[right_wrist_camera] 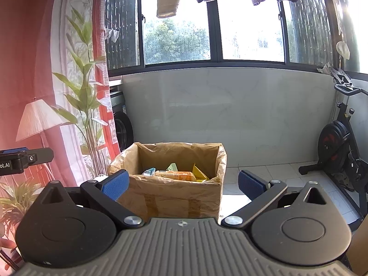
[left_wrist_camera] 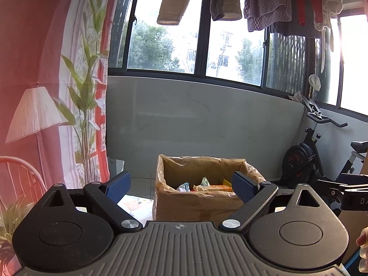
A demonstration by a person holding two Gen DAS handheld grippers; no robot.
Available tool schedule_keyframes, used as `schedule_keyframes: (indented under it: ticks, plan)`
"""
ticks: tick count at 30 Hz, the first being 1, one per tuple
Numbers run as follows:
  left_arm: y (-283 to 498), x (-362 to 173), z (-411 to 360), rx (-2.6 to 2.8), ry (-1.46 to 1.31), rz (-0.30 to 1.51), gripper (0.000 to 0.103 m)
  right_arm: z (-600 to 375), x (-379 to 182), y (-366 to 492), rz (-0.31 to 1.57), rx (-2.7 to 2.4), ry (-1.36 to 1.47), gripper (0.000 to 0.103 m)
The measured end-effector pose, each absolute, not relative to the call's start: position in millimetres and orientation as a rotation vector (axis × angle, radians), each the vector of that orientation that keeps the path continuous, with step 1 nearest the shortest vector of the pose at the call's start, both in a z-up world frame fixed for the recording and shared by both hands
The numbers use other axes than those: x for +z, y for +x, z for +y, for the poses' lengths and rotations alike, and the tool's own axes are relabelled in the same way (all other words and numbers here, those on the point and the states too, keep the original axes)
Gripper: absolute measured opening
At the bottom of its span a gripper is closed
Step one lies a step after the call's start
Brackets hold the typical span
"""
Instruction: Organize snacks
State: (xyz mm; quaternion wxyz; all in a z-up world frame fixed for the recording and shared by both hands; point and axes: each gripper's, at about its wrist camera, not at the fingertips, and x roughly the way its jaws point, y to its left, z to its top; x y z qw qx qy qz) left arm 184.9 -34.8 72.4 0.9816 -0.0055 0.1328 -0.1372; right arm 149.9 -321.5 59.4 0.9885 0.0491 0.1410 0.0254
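Observation:
A brown cardboard box [left_wrist_camera: 195, 204] lined with a plastic bag stands ahead of both grippers, also seen as the box [right_wrist_camera: 174, 197] in the right wrist view. Inside lie several snack packets [left_wrist_camera: 214, 187], orange, green and yellow [right_wrist_camera: 177, 175]. My left gripper [left_wrist_camera: 181, 187] is open and empty, held level in front of the box. My right gripper [right_wrist_camera: 184, 184] is open and empty too, facing the box from a little further right. Each gripper shows at the edge of the other's view: the right one [left_wrist_camera: 340, 191], the left one [right_wrist_camera: 20, 158].
A grey low wall under dark-framed windows runs behind the box. An exercise bike [right_wrist_camera: 340, 147] stands at the right. A tall plant [left_wrist_camera: 85, 105], a floor lamp [left_wrist_camera: 34, 112] and a red-and-white curtain fill the left. Laundry [left_wrist_camera: 264, 2] hangs overhead. A hand [left_wrist_camera: 363, 250] shows at the right edge.

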Motion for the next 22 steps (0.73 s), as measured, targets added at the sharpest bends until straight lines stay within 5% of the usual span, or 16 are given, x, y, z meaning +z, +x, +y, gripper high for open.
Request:
schedule_keyframes:
  ticks: [22]
  plan:
    - [185.2, 71.1, -35.1, -0.239, 0.001, 0.277, 0.096, -322.9, 56.4, 153.5, 0.292, 0.053, 0.091, 0.103]
